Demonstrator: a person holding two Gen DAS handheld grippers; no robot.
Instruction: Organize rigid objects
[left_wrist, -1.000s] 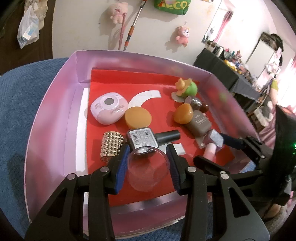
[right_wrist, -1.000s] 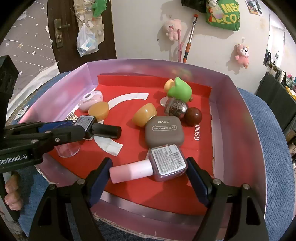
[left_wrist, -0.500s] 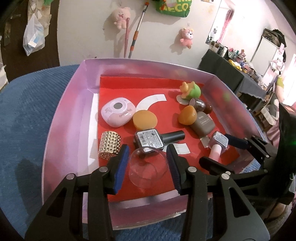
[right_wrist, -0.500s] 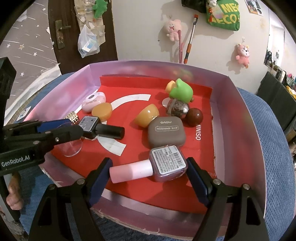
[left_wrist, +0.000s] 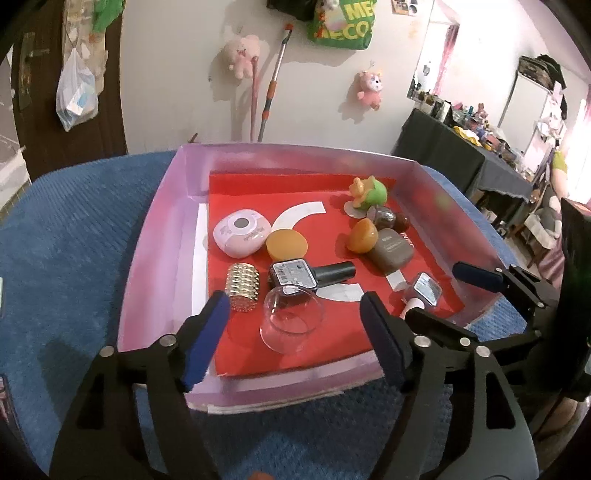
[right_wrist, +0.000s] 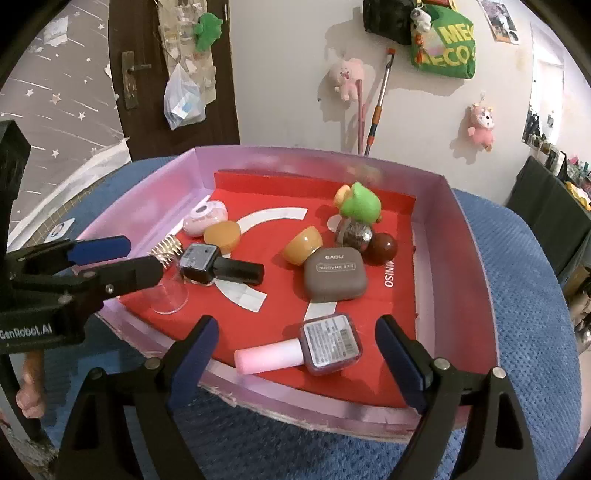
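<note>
Left gripper (left_wrist: 295, 328) and right gripper (right_wrist: 295, 354), jaws opening and unloaded, over the pink tray (left_wrist: 155, 258); clear cup (left_wrist: 291, 317) and pink-capped bottle (right_wrist: 306, 349) inside, ungripped.

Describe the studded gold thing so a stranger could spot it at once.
Look in the pink tray with the red floor. Near its left wall, in front of the pink compact, lies the gold roller. It alone is metallic gold and covered in rows of studs.

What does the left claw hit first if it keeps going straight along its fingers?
Probably the clear round plastic cup, lying on the red floor of the pink box. It sits centred between the opening fingers of the left claw, untouched. Depth is uncertain.
</note>
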